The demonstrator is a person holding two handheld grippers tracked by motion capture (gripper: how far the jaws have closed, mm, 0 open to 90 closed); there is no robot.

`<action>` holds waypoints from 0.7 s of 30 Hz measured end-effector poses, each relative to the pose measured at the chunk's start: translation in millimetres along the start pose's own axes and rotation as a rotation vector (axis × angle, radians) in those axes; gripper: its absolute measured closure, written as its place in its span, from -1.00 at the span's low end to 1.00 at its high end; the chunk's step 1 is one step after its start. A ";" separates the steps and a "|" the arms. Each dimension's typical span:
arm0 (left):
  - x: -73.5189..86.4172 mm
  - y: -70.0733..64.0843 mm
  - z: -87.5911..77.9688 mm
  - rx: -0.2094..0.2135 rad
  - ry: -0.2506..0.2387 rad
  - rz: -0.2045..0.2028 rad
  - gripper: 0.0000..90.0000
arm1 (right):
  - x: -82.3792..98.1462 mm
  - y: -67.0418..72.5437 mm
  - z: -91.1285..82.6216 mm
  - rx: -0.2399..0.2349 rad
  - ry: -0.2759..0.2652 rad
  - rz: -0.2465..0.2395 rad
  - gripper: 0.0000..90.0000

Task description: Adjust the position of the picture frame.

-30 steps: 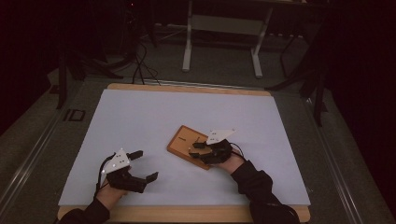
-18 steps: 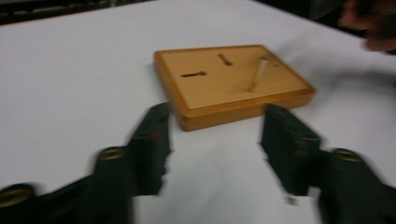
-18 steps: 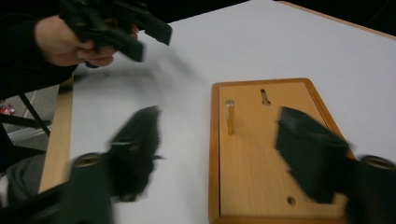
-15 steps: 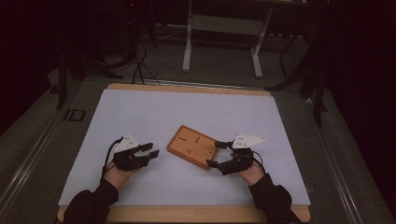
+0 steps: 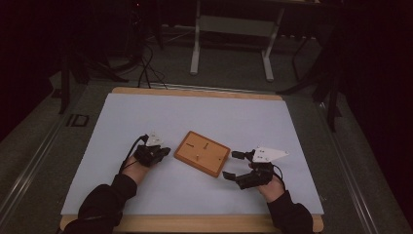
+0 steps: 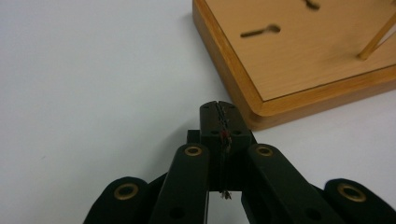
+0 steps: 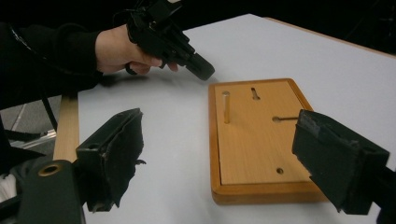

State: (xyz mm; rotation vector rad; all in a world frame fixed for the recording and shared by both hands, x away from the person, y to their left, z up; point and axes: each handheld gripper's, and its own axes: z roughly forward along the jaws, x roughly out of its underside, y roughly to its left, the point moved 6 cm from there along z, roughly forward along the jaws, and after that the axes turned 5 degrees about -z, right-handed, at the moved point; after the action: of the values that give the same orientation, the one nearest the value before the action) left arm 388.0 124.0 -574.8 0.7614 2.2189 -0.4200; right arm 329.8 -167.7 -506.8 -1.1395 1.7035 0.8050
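Note:
A flat wooden board (image 5: 202,153) with keyhole slots and one upright peg (image 7: 226,106) lies near the middle of the white mat. My left gripper (image 5: 164,151) is just off the board's left edge. In the left gripper view its jaws (image 6: 219,109) have just closed, pressed together with nothing between them, the tips close to the board's corner (image 6: 299,51). My right gripper (image 5: 232,165) is off the board's right end. Its jaws have just opened and stand wide and empty, framing the board's near end (image 7: 252,140) in the right gripper view. The left gripper (image 7: 177,42) shows beyond the board there.
The white mat (image 5: 146,112) covers a wooden table whose front edge (image 5: 195,223) runs along the bottom. Beyond the far edge stand a metal frame's legs (image 5: 196,48) and floor cables (image 5: 146,63). A rail (image 5: 29,161) runs along the left side.
The left hand moved up and right toward the board's left edge and its jaws went from wide open to shut. The right gripper drew off the board to the right with its jaws spreading.

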 end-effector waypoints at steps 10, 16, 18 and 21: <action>-2.6 -3.4 12.6 0.057 0.048 0.026 1.00 | 6.5 -3.3 -7.6 0.021 0.003 0.021 -0.65; -1.8 -5.4 9.2 0.062 0.043 0.024 1.00 | 12.4 -5.0 -9.9 0.032 0.012 0.035 -0.64; -1.9 -8.0 7.0 0.067 0.042 0.030 1.00 | 13.4 -5.3 -10.0 0.035 0.017 0.031 -0.64; -1.4 -13.0 6.2 0.076 0.048 0.045 1.00 | 14.3 -5.9 -8.9 0.034 0.018 0.032 -0.64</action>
State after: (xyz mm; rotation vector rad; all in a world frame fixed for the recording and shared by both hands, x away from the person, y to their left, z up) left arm 383.9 110.3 -577.2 0.8682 2.2361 -0.4711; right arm 330.0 -182.4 -516.9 -1.1019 1.7482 0.7852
